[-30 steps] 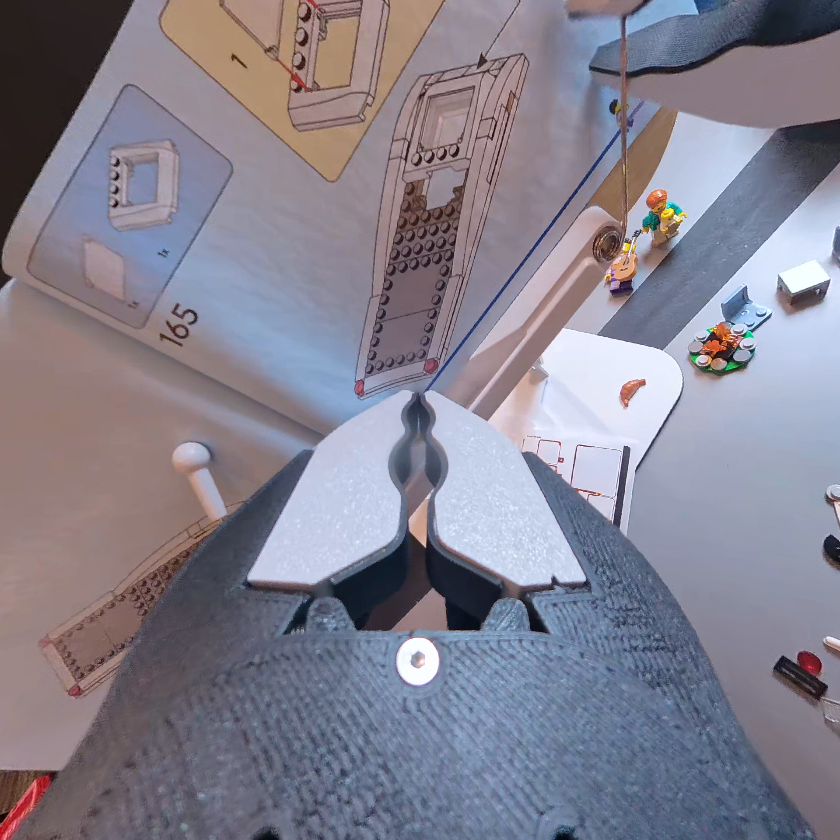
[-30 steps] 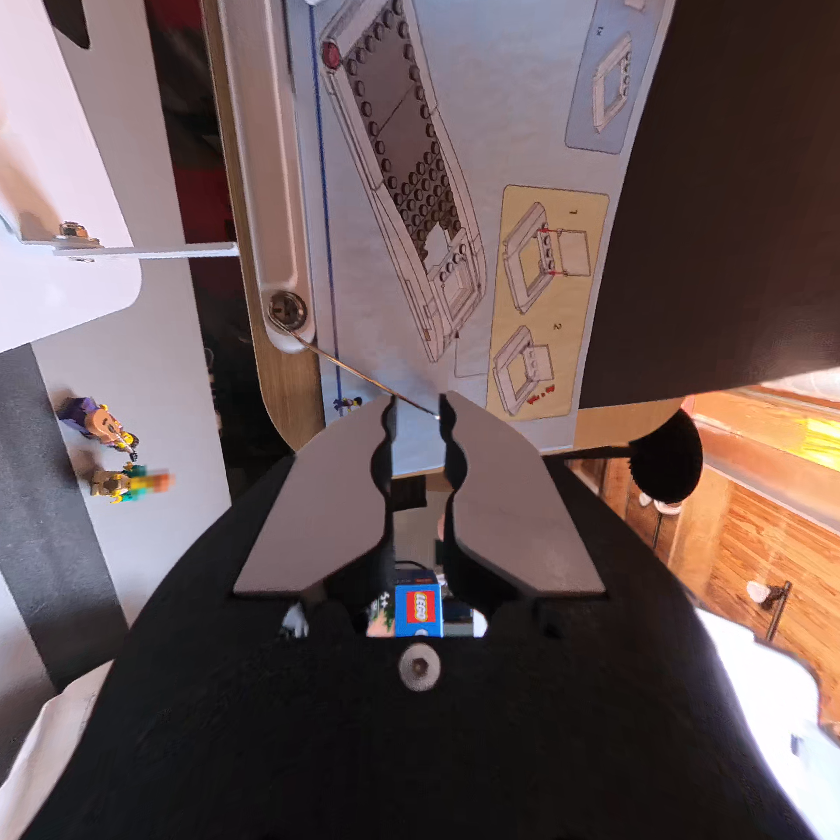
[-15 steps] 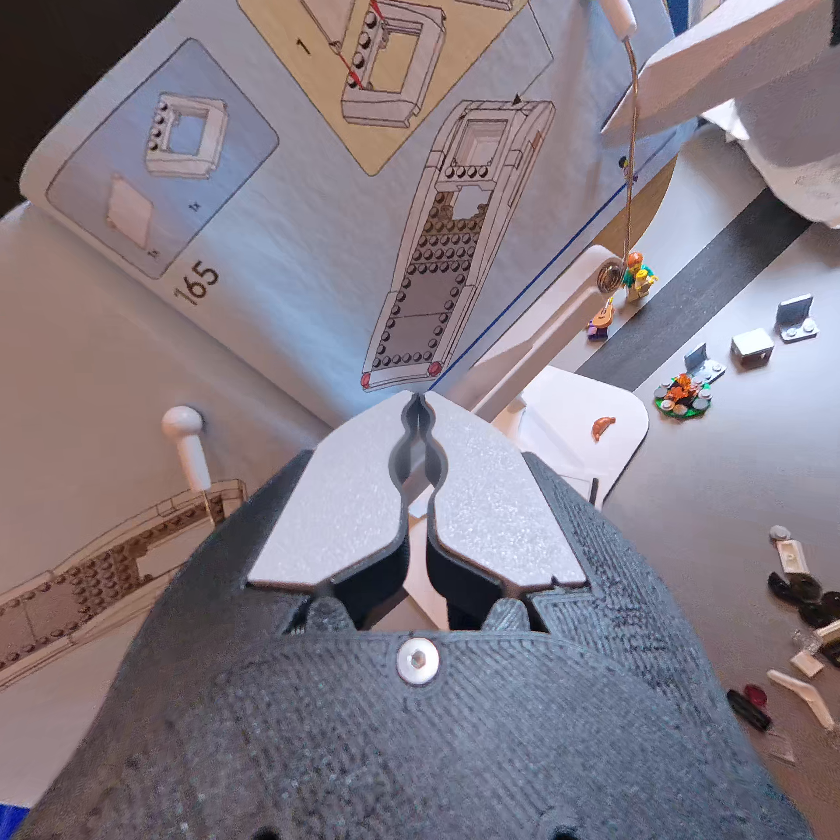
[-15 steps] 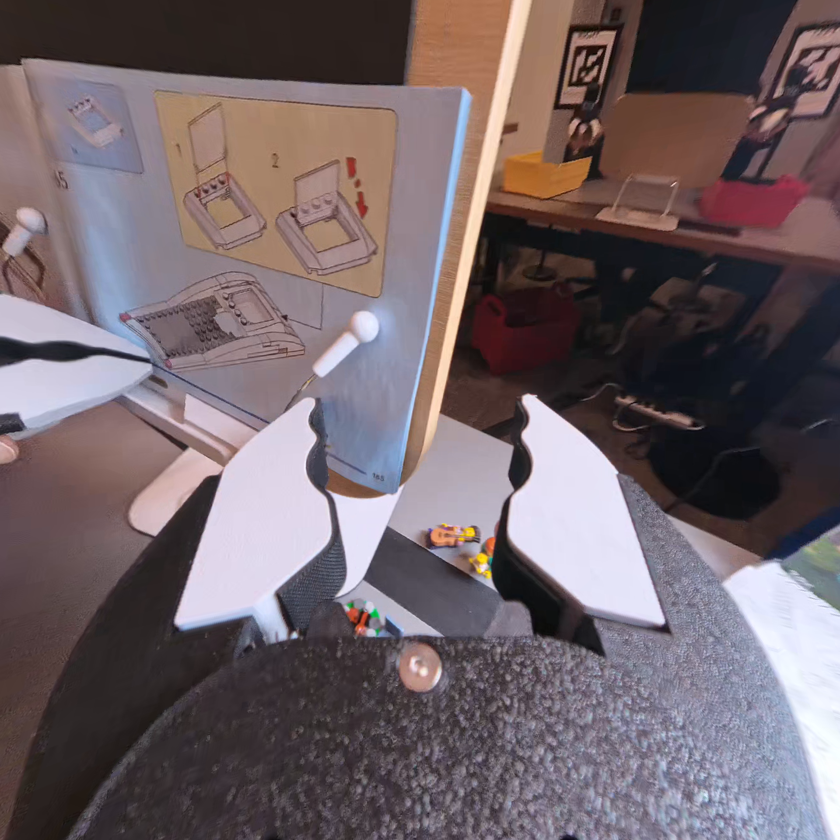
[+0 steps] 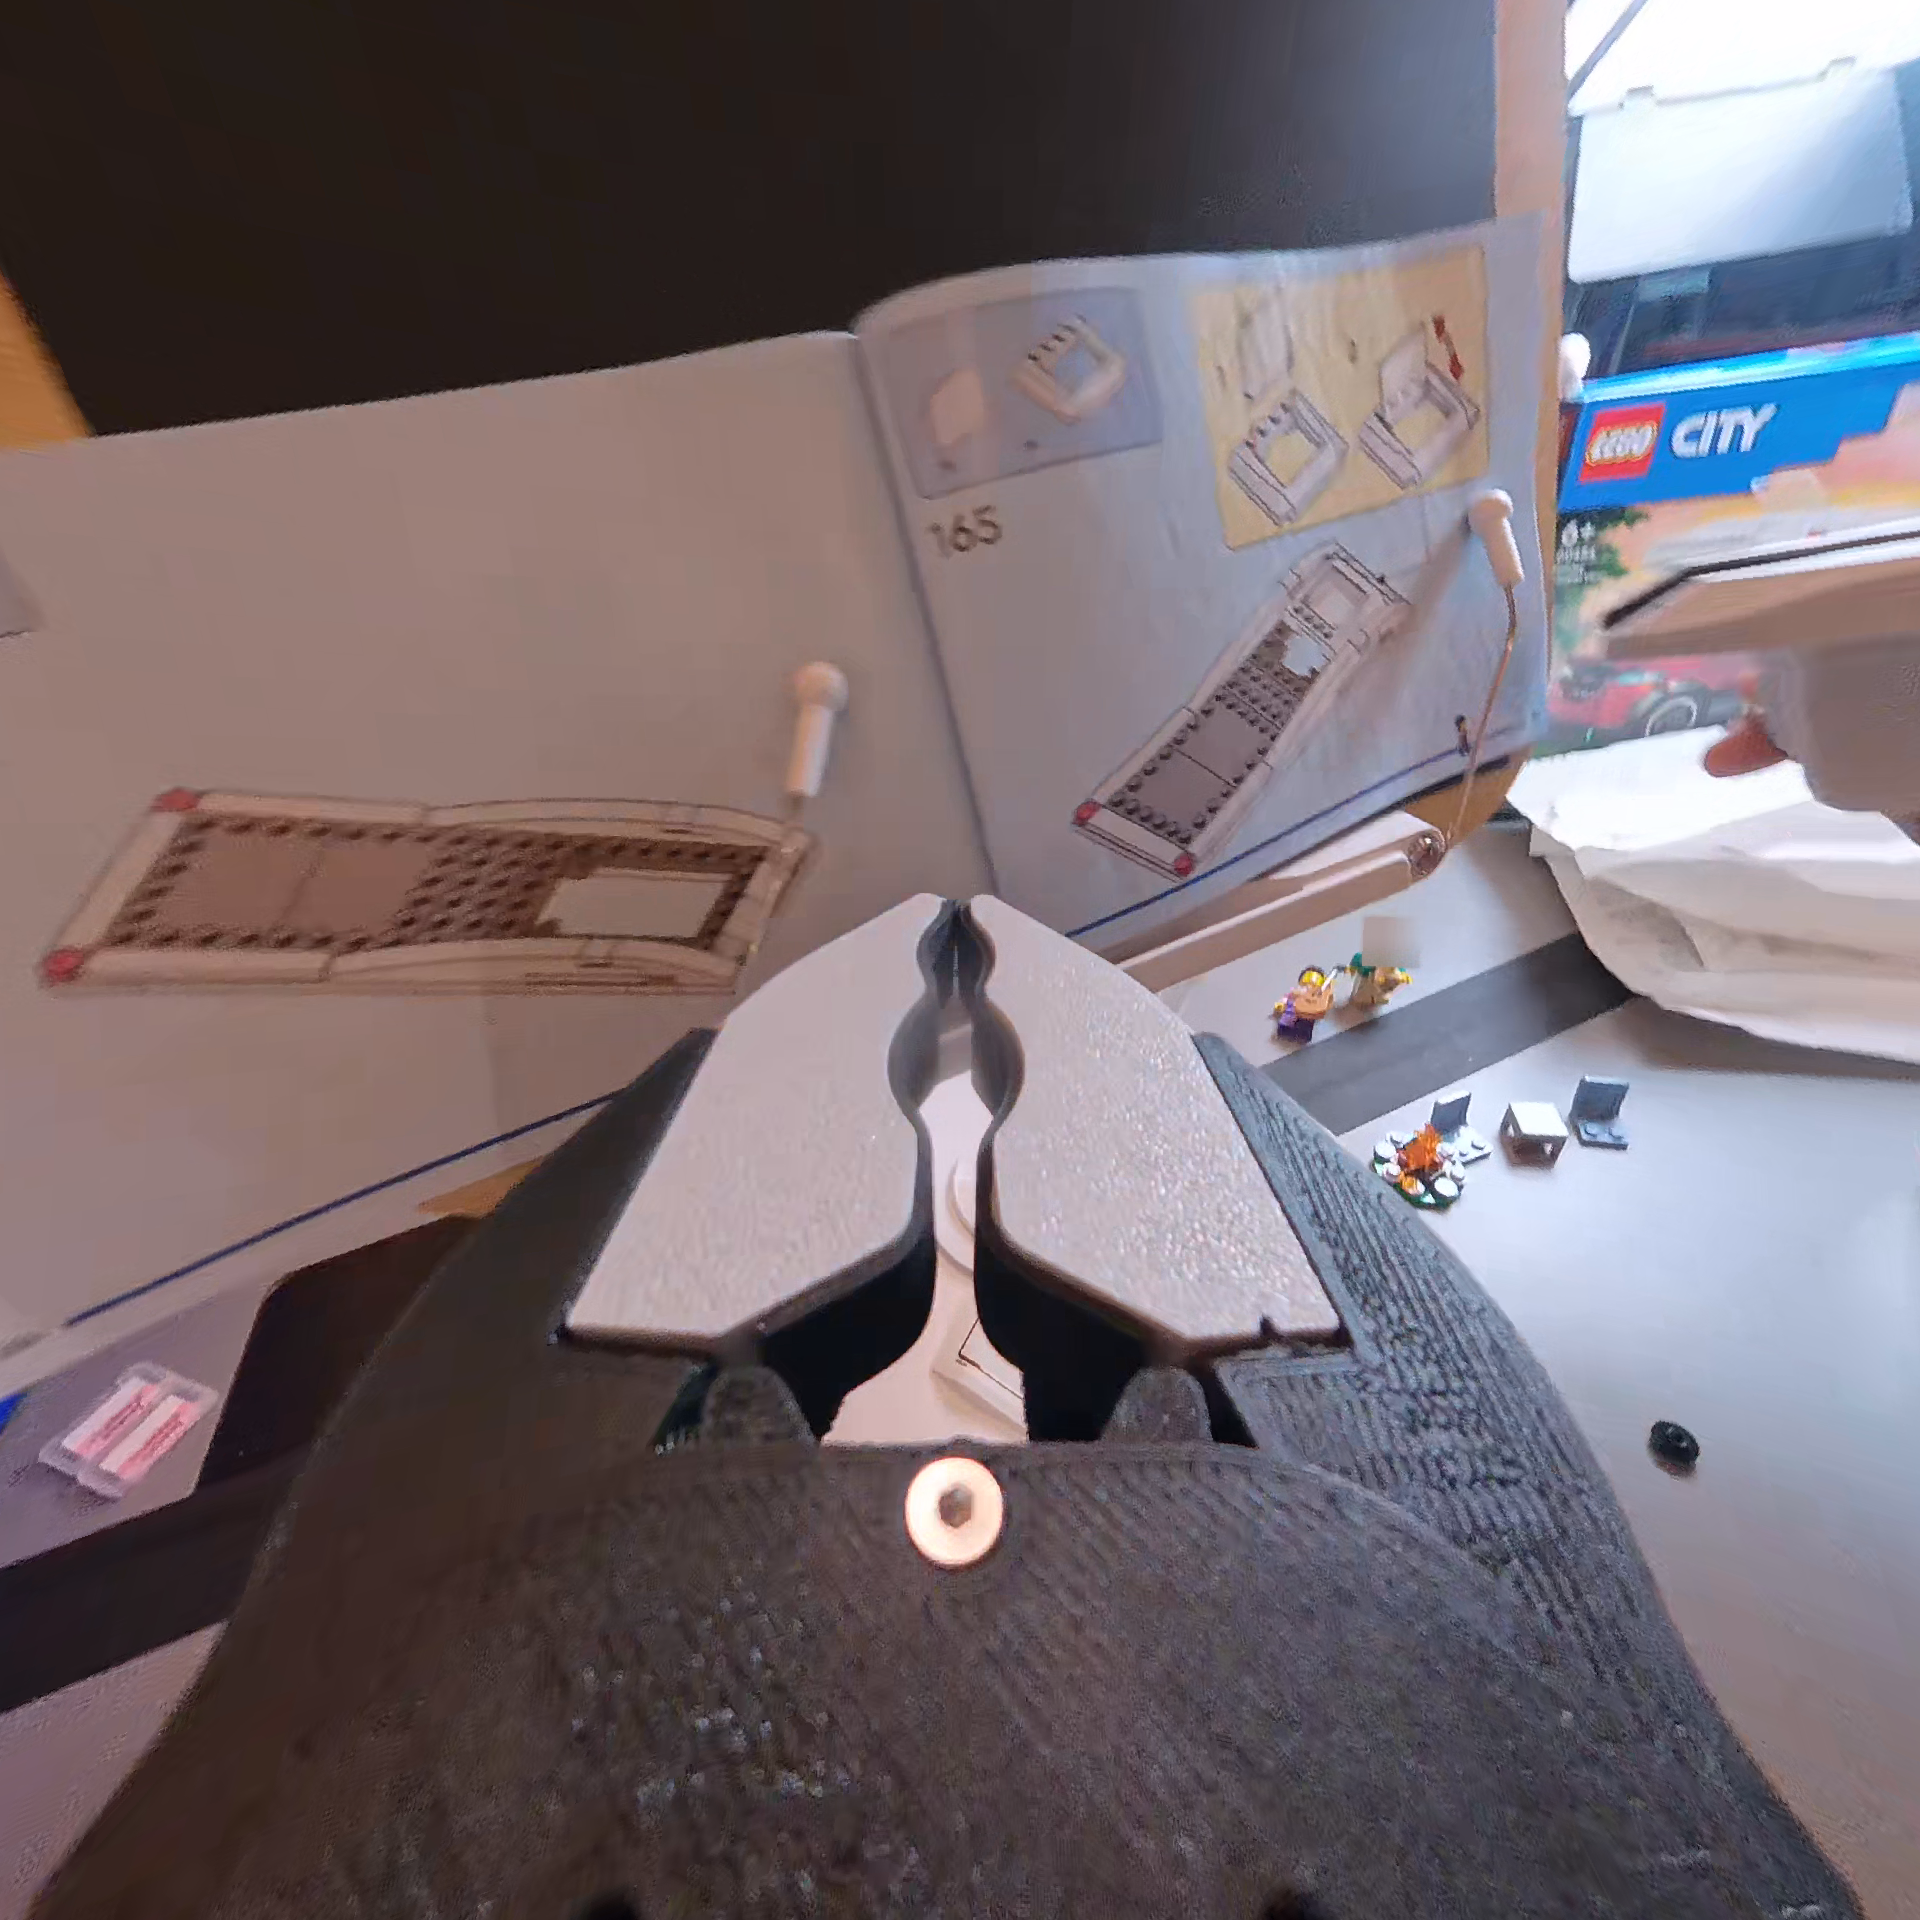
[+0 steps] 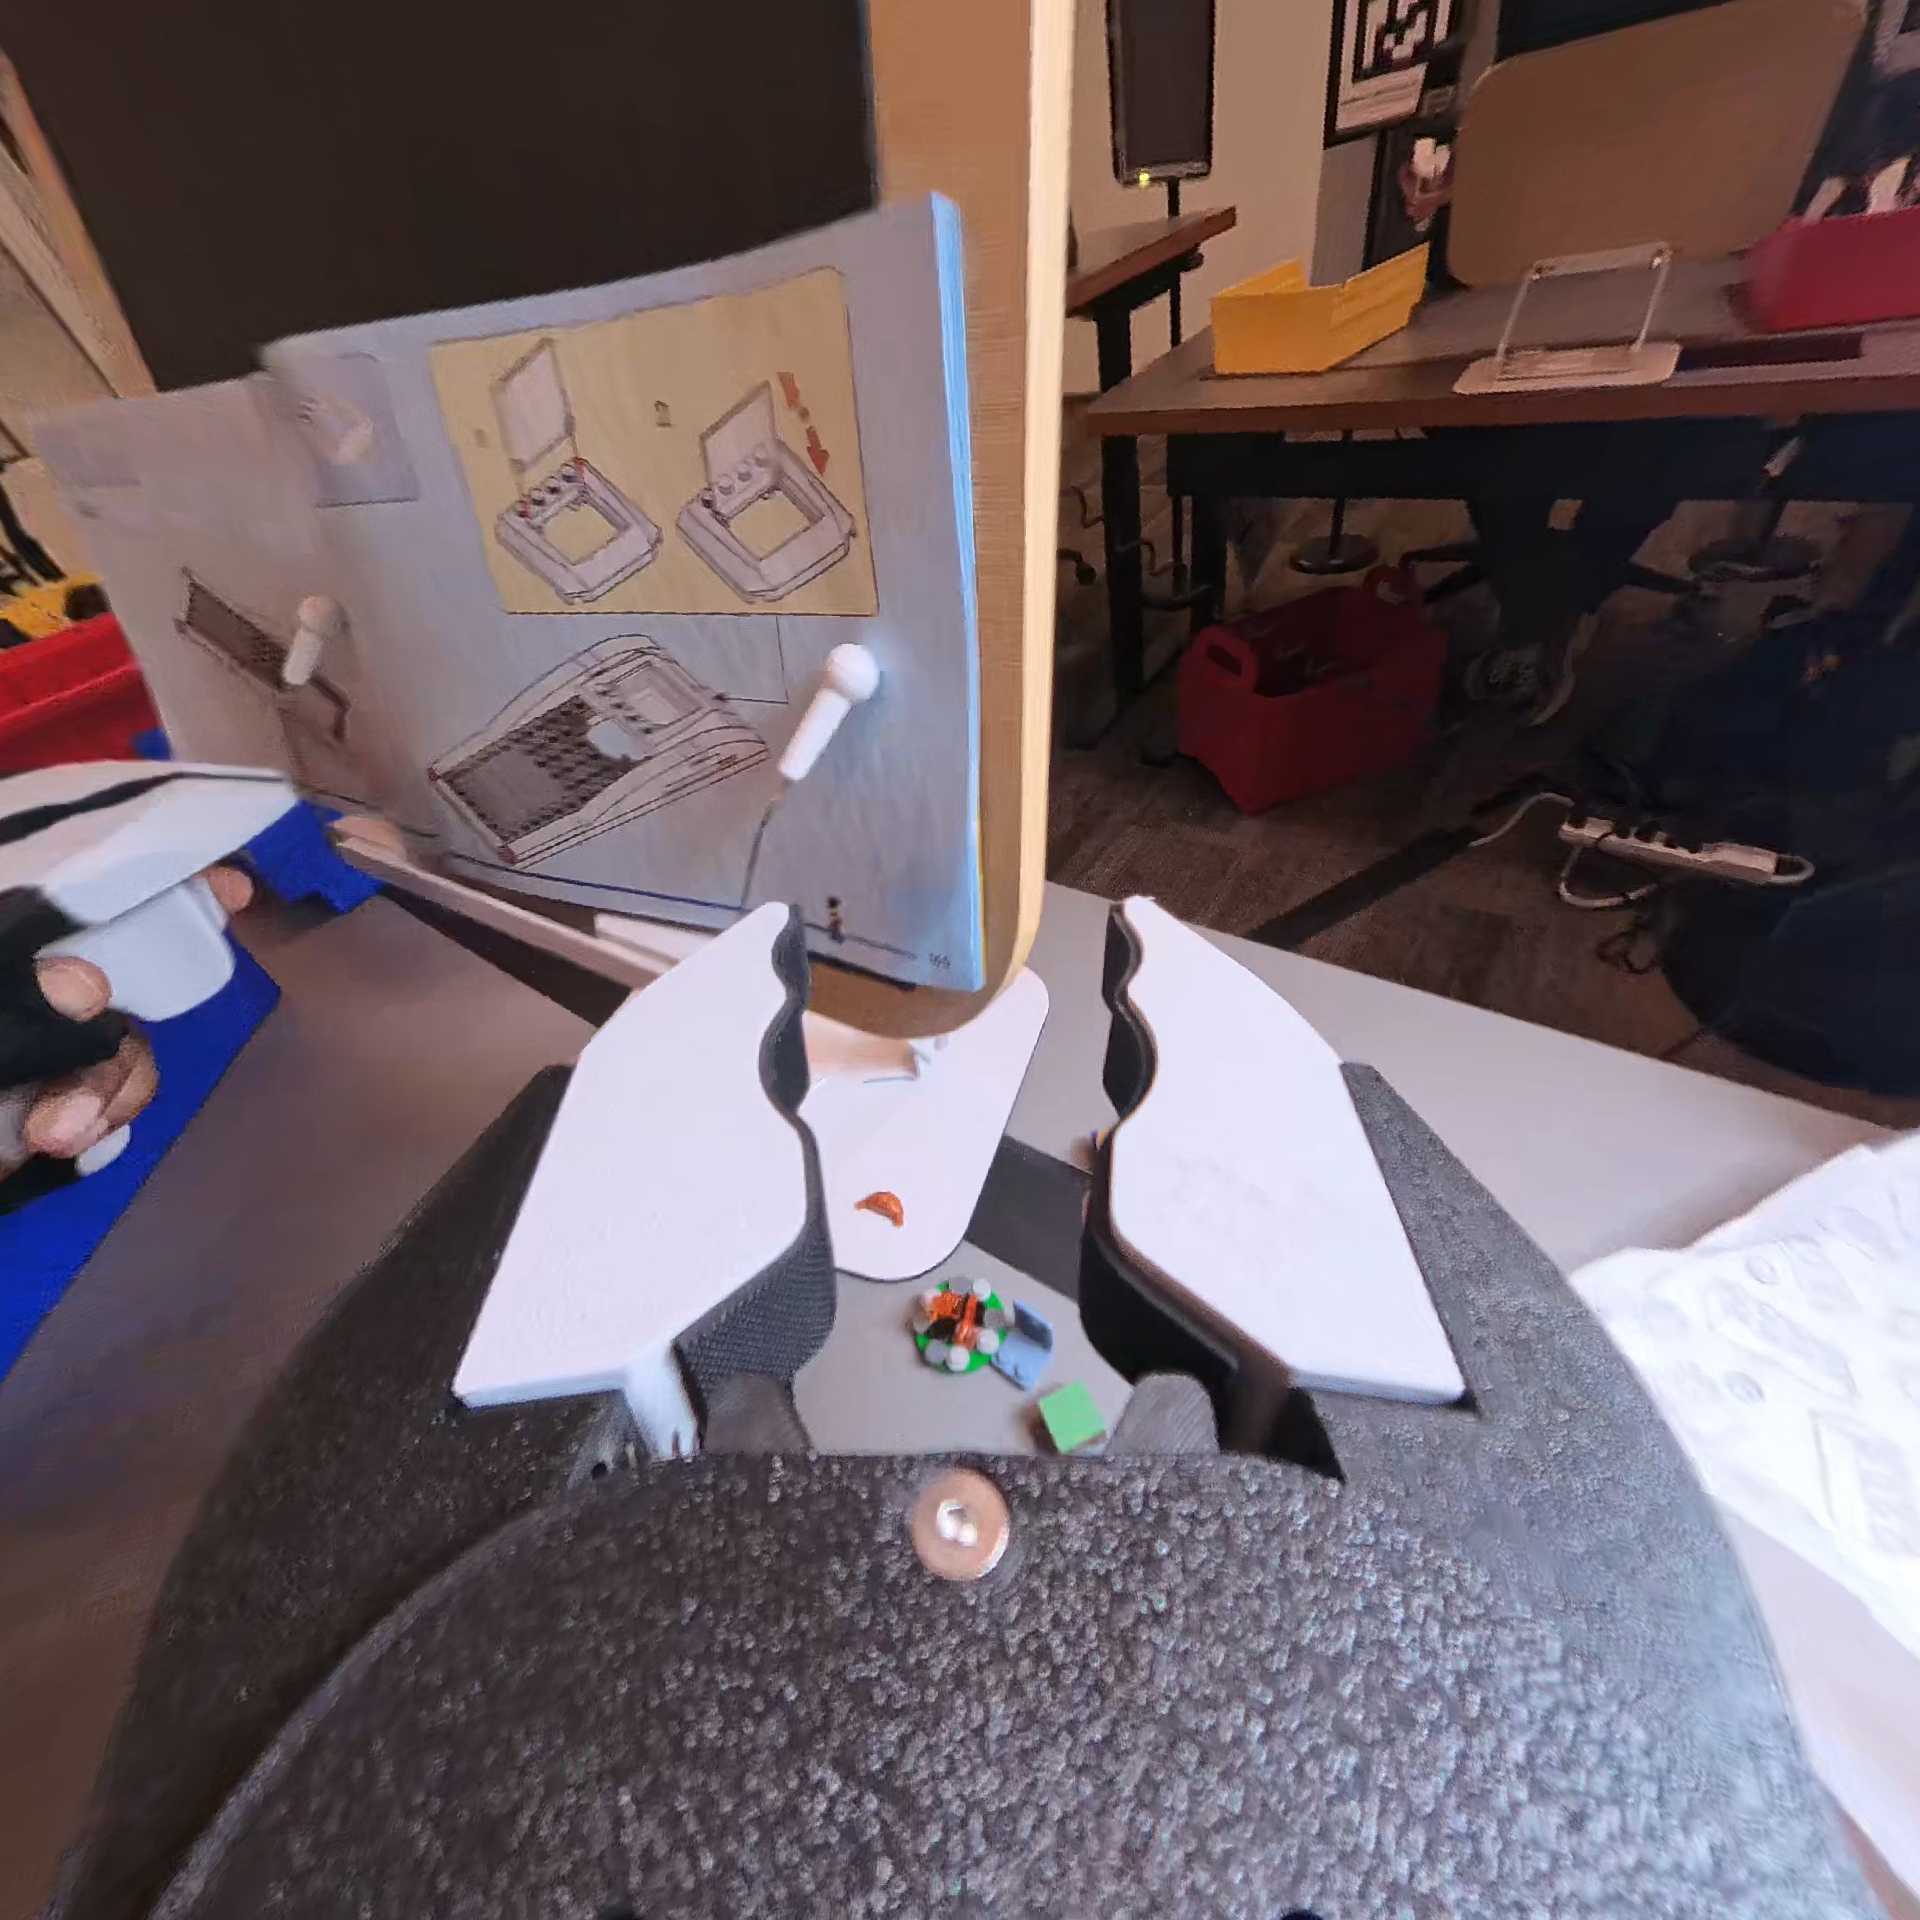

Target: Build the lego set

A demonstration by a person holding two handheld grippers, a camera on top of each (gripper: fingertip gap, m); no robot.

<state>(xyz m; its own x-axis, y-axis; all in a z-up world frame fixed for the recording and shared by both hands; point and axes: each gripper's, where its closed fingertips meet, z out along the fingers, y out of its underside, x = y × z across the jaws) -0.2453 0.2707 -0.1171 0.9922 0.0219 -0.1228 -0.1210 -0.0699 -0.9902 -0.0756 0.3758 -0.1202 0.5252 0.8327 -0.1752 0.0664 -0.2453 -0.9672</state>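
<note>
**Paper booklet propped open on its stand, both claws clear of it**

Paper pages of the instruction booklet (image 5: 644, 644) stand upright against a wooden board (image 6: 1023, 520), pinned flat by two white-tipped wire arms (image 6: 826, 707) so both pages face you. Your left gripper (image 5: 958, 920) sits low before the booklet's lower edge, its fingers pressed together with nothing between them. Your right gripper (image 6: 956, 925) hangs near the board's right corner, fingers spread wide around bare air, holding nothing. Below it, small brick pieces (image 6: 961, 1330) lie on the grey table (image 6: 1455, 1091) beside the stand's white foot (image 6: 914, 1132).
</note>
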